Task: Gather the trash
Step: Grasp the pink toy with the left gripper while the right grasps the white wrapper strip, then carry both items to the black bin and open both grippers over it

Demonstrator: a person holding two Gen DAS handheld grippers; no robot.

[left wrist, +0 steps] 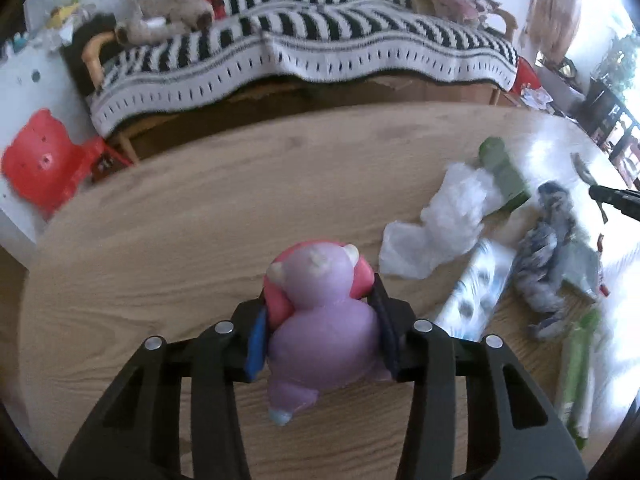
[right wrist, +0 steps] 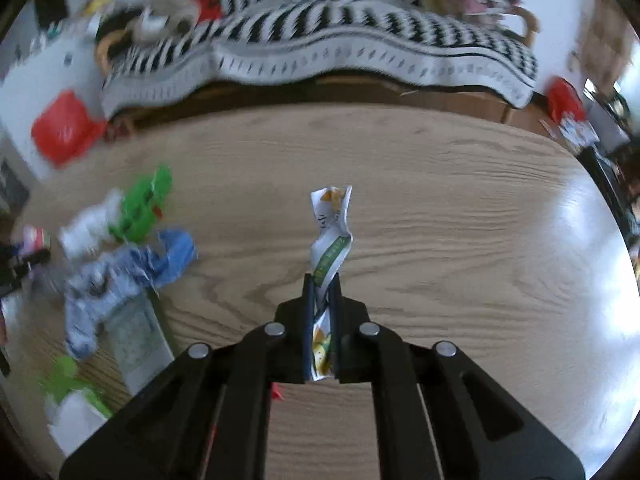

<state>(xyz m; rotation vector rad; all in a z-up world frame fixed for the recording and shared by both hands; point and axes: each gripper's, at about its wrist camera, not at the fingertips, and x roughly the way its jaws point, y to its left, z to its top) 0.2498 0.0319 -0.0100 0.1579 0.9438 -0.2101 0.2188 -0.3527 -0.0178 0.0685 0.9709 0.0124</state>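
My left gripper (left wrist: 320,316) is shut on a pink and purple squishy toy figure (left wrist: 320,300), held above the wooden table (left wrist: 180,220). My right gripper (right wrist: 322,284) is shut on a twisted white and green wrapper (right wrist: 330,232) that sticks up past the fingertips over the table (right wrist: 460,220). A pile of trash lies between them: a crumpled white bag (left wrist: 444,220), a blue crumpled wrapper (left wrist: 548,248), a green packet (left wrist: 504,172) and a white printed packet (left wrist: 476,296). In the right wrist view the pile shows at the left, with the blue wrapper (right wrist: 124,272) and green packet (right wrist: 144,204).
A sofa with a black and white striped blanket (left wrist: 300,48) stands behind the table, with a plush toy (left wrist: 168,16) on it. A red plastic stool (left wrist: 44,164) stands at the left. The right gripper's tip (left wrist: 616,200) shows at the right edge.
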